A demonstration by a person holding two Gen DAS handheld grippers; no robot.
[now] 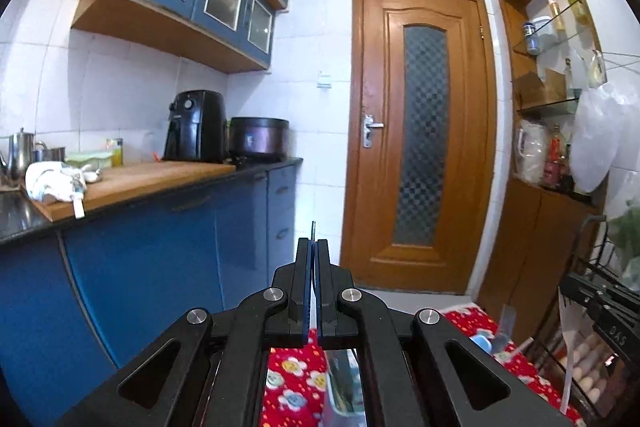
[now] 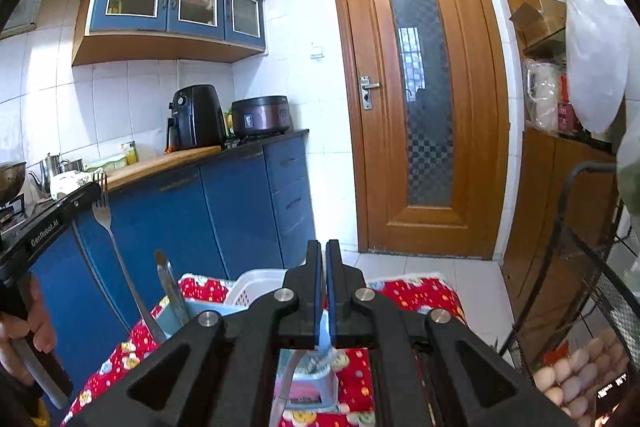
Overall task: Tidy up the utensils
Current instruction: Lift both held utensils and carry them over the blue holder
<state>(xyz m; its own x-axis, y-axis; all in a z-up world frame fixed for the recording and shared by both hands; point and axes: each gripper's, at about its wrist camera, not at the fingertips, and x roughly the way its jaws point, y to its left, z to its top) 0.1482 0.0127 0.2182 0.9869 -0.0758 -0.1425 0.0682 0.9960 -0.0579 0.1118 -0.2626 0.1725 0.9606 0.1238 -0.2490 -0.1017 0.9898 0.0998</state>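
Observation:
My left gripper [image 1: 313,241] is shut on a metal fork [image 1: 314,229], seen edge-on as a thin strip poking past the pads. In the right wrist view that fork [image 2: 105,223] stands tines up, its handle slanting down toward the red patterned cloth [image 2: 120,359]. My right gripper [image 2: 324,243] is shut too, with a pale utensil [image 2: 282,387] hanging under its jaws. What kind of utensil it is I cannot tell. Below stand a white basket [image 2: 256,287] and a light blue holder [image 2: 192,309] with a utensil [image 2: 168,279] upright in it.
Both grippers are raised over the cloth-covered table [image 1: 292,387] and face a wooden door [image 2: 420,99]. Blue cabinets and a counter with an air fryer [image 2: 196,117] and a cooker [image 2: 260,115] run along the left. A wire rack with eggs [image 2: 580,375] stands at the right.

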